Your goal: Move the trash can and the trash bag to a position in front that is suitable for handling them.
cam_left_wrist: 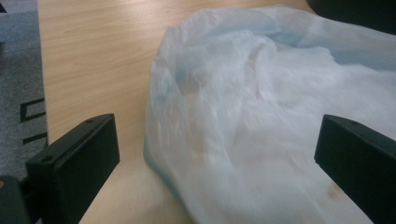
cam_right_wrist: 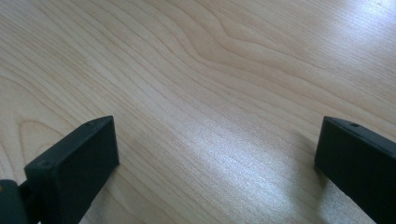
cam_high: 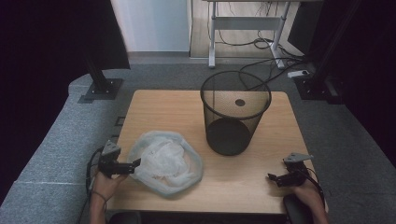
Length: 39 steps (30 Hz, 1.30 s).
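A light wooden worktop [cam_high: 163, 105] with rounded corners stands on grey carpet [cam_high: 60, 135]. A black wire-mesh waste basket [cam_high: 235, 112] stands upright on the worktop, toward its far edge and a little right of centre; take it as the landmark. Through its mesh the dark solid base shows.

Nearer the person than the basket and to its left lies a crumpled, translucent white plastic bag [cam_high: 164, 161], spread flat on the wood with its rim forming a rough oval.

The left tool [cam_high: 135, 163] sits just left of the bag, well apart from the basket, held in a hand [cam_high: 105, 183] at the worktop's near left edge. In the left gripper view its two black jaws stand wide apart, with the bag's [cam_left_wrist: 261, 116] edge lying between them; they grip nothing.

The right tool [cam_high: 272, 177] rests near the worktop's front right corner, nearer and to the right of the basket. In the right gripper view its jaws are spread wide over bare wood grain [cam_right_wrist: 201, 84], holding nothing.

Beyond the basket, past the worktop's far edge, a white-legged desk [cam_high: 243, 23] stands on pale flooring with black cables [cam_high: 266, 58] trailing across the carpet. Dark curtains [cam_high: 42, 46] frame both sides of the room.
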Available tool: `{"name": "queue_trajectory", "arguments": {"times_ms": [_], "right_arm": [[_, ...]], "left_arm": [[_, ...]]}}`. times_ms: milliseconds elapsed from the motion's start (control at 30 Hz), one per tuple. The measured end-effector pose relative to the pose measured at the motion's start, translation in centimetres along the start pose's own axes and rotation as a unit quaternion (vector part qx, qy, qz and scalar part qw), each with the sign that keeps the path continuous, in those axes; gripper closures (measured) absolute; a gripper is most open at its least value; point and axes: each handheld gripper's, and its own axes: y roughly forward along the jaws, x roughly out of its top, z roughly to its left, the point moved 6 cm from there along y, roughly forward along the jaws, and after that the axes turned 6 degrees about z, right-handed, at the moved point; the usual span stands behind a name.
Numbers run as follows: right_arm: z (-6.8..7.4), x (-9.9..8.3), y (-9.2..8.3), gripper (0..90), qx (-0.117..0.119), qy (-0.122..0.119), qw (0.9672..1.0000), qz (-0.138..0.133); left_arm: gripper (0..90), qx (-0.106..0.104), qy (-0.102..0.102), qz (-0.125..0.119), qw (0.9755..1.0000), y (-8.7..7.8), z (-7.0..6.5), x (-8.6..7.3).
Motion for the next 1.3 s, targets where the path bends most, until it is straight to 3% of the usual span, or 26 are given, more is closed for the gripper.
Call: {"name": "queue_trajectory", "arguments": {"times_ms": [200, 267, 400, 667, 733, 833, 967, 1167, 1300], "right_arm": [[0.0, 0.0, 0.0, 0.0, 0.000, 0.000, 1.0000, 0.000], [0.0, 0.0, 0.0, 0.0, 0.000, 0.000, 1.0000, 0.000], [0.0, 0.0, 0.0, 0.0, 0.000, 0.000, 1.0000, 0.000], [0.0, 0.1, 0.1, 0.0, -0.001, -0.001, 1.0000, 0.002], [0.0, 0.2, 0.0, 2.9, 0.002, -0.004, 1.0000, 0.007], [0.3, 0.6, -0.4, 15.2, 0.009, -0.013, 0.9998, 0.011], [0.9, 1.3, -0.6, 13.8, 0.006, -0.034, 0.9993, 0.016], [2.5, 4.0, -1.2, 13.6, 0.039, -0.008, 0.9988, -0.030], [3.7, 5.3, -1.5, 13.6, 0.058, -0.004, 0.9972, -0.047]], "left_arm": [[0.0, 0.037, -0.017, 0.026, 0.9988, 4.1, 0.7, -0.5], [0.0, 0.040, -0.020, 0.032, 0.9985, 5.0, 0.6, -1.0], [0.0, 0.043, 0.001, 0.062, 0.9971, 6.3, -0.2, -2.1], [0.0, 0.030, 0.004, 0.069, 0.9971, 6.5, -3.5, -2.5], [0.0, 0.028, 0.006, 0.071, 0.9971, 6.6, -4.5, -2.5], [0.0, 0.028, 0.006, 0.073, 0.9970, 6.8, -6.1, -2.4], [0.0, 0.025, 0.009, 0.077, 0.9967, 7.3, -8.1, -2.0], [0.0, 0.021, 0.016, 0.081, 0.9964, 8.2, -11.0, -1.2], [0.0, 0.015, 0.022, 0.082, 0.9963, 8.6, -12.6, -0.9]]}}
